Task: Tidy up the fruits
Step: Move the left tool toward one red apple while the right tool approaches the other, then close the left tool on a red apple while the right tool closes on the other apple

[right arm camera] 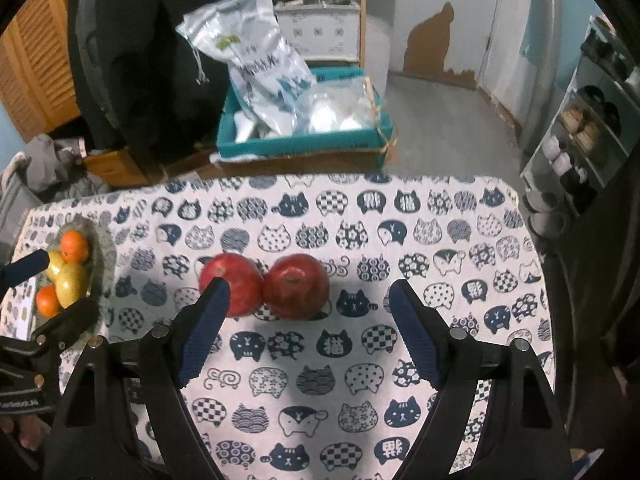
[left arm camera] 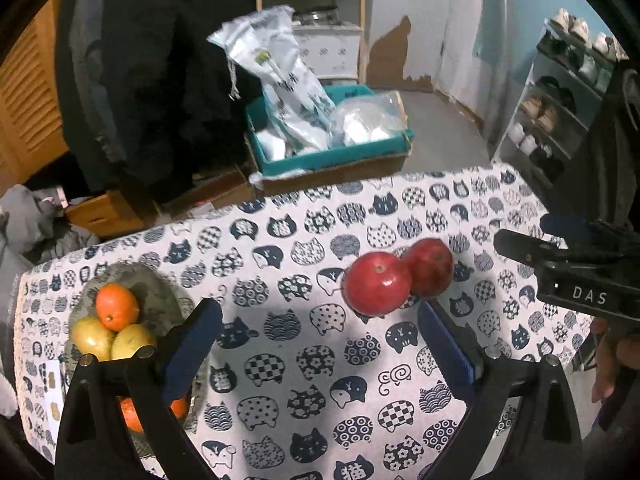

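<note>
Two red apples lie touching on the cat-print tablecloth: the left apple [left arm camera: 377, 289] [right arm camera: 232, 289] and the right apple [left arm camera: 430, 267] [right arm camera: 296, 286]. A grey plate [left arm camera: 160, 292] [right arm camera: 105, 252] at the left holds two oranges and two yellow-green fruits. My left gripper [left arm camera: 320, 316] is open and empty, above the cloth between plate and apples. My right gripper [right arm camera: 308, 292] is open and empty, just short of the apples; the right apple sits between its fingertips, the left finger overlaps the left apple. It also shows at the right edge of the left wrist view [left arm camera: 560, 276].
Beyond the table's far edge stand a teal box [right arm camera: 304, 140] with plastic bags, a wooden shelf [right arm camera: 308, 8] and a shoe rack [right arm camera: 576, 152]. A dark coat [left arm camera: 160, 80] hangs at the back left.
</note>
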Demonstrator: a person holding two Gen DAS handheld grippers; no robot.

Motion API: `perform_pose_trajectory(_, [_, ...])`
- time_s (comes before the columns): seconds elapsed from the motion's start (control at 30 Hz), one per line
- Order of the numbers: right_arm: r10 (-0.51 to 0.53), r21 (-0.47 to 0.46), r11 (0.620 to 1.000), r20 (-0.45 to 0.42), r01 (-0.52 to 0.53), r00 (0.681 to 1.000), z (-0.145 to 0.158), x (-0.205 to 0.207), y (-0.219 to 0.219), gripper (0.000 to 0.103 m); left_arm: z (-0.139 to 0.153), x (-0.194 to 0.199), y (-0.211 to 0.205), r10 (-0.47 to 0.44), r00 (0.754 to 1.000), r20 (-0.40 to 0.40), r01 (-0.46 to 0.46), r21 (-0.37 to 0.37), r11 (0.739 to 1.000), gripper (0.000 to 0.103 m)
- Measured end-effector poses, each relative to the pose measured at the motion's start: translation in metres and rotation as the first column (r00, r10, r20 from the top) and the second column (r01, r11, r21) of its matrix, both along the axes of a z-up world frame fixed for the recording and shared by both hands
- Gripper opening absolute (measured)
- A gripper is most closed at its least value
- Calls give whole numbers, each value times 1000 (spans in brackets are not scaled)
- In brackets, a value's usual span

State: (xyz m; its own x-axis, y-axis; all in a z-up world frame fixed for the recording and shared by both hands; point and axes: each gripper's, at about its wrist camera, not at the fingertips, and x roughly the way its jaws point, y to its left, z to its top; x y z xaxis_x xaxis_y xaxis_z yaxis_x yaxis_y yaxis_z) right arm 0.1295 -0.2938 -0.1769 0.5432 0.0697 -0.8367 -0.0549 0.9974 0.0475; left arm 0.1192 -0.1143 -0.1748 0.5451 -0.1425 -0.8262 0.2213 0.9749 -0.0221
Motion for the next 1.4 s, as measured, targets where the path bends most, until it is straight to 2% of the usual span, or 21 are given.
perform_pose_trajectory(0.5, [-7, 29, 1000, -156, 11, 988, -66, 30, -9, 81, -74, 43, -22, -1, 986, -165, 4, 19, 1000, 99])
perform_pose_trajectory(0.63, [-25, 41, 999, -186, 33, 982, -79, 36, -17, 81, -87, 52, -31, -19, 980, -196, 19, -2, 1000, 99])
perform_pose_trajectory(1.2, [-72, 76, 993, -198, 89, 978, -90, 45, -37, 81, -126, 77, -64, -58, 966, -252, 48, -45, 998, 99])
perform_pose_trajectory(1.4, [-77, 79, 992, -201, 95, 977, -92, 44, -41, 81, -131, 83, -61, -52, 966, -254, 30, -93, 995, 96])
